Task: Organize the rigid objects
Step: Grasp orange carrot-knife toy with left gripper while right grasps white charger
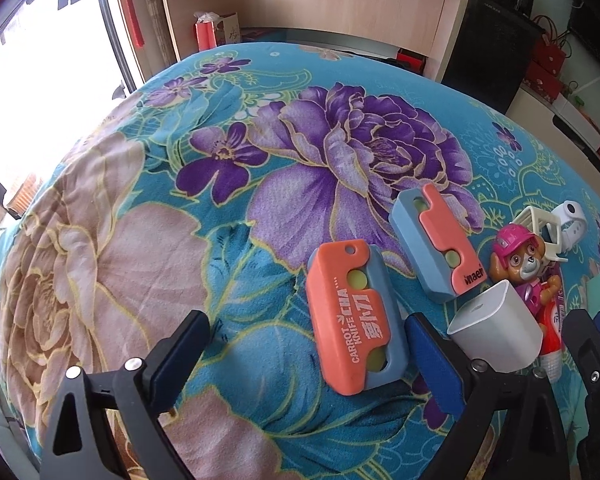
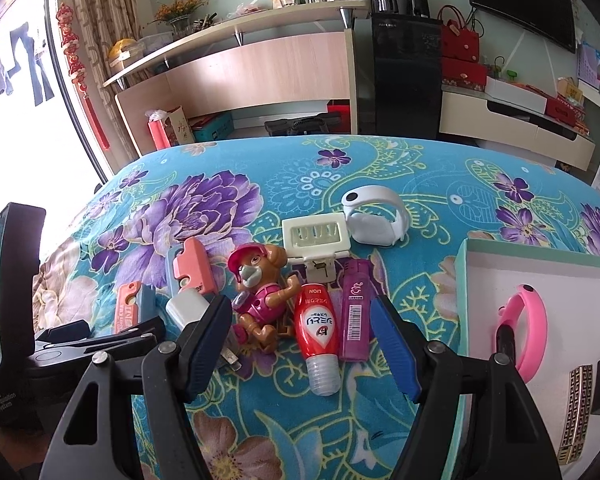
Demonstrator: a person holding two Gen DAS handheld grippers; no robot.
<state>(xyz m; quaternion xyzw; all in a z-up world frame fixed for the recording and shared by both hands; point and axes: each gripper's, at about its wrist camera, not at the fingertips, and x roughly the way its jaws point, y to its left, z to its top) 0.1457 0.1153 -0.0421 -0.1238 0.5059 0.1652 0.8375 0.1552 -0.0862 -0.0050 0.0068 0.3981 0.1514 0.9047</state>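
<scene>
the coral-and-blue plastic toy "carrot knife" block (image 1: pixel 350 320) lies flat on the counter's turquoise floral cloth (image 1: pixel 260 160), between the wide-spread fingers of the left tool (image 1: pixel 308 344), which has hold of nothing and whose pads do not press the toy. a second coral-and-blue toy knife block (image 1: pixel 438 244) sits just beyond it, with a white plastic charger cube (image 1: pixel 494 330), a pink-helmeted toy puppy figure (image 2: pixel 260 296), a red squeeze tube (image 2: pixel 316 328), a purple lighter (image 2: pixel 354 312), a cream clip-on holder (image 2: pixel 314 234) and a white wristband (image 2: pixel 374 216) clustered close by. the right tool (image 2: pixel 300 340) hangs partly open over the tube and lighter, gripping neither. at the right edge a white tray with a mint rim (image 2: pixel 464 264) already carries a pink wristband (image 2: pixel 530 332) and a black-and-gold patterned bar (image 2: pixel 578 412). the knife block looks light, stiff and smooth-skinned, likely to skate on hard pads; its long, flat sides seem the surest hold, taken across the narrow width near the middle, and the soft cloth beneath may give a little as the fingers close.
</scene>
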